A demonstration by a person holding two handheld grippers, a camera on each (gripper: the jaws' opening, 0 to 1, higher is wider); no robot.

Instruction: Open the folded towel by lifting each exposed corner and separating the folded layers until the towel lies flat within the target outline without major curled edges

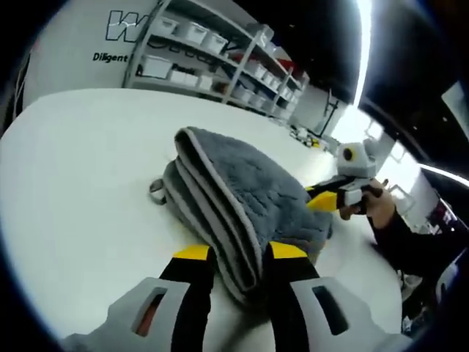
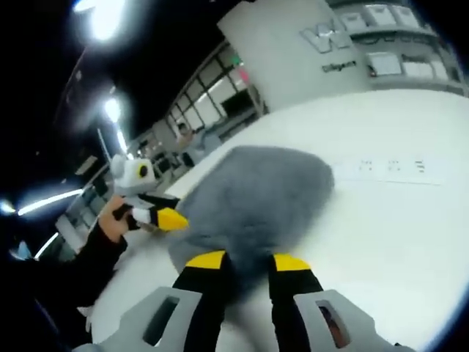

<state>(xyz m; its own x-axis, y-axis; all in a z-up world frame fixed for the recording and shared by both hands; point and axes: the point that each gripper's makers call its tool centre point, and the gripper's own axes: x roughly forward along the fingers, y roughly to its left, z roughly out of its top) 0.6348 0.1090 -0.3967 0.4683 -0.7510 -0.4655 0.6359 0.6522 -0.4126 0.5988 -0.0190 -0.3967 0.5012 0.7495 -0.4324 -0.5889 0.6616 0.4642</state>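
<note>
The jaws of the left gripper stand on either side of the folded edge of the grey towel, their yellow-tipped black fingers pressed against the stacked layers — clamped on that thick fold, as far as the left gripper view shows. The towel runs away from the jaws across the white table, its pale-trimmed layers bunched and raised into a ridge. Just beside the towel's left edge a small ring-shaped metal object lies on the table. At the towel's far side the right gripper comes in from the right, its yellow tip at the towel's edge, held by a person's hand in a dark sleeve. Beyond the table stand metal shelves with white bins and a wall with lettering.

In the right gripper view the jaws of the right gripper stand apart with the near edge of the towel between them; the blur hides whether they press on the fabric — I cannot tell. The towel lies as a rounded grey heap straight ahead on the table. To the left the left gripper meets the towel's side, gripped by a hand. A pale strip with faint marks lies on the table to the right.
</note>
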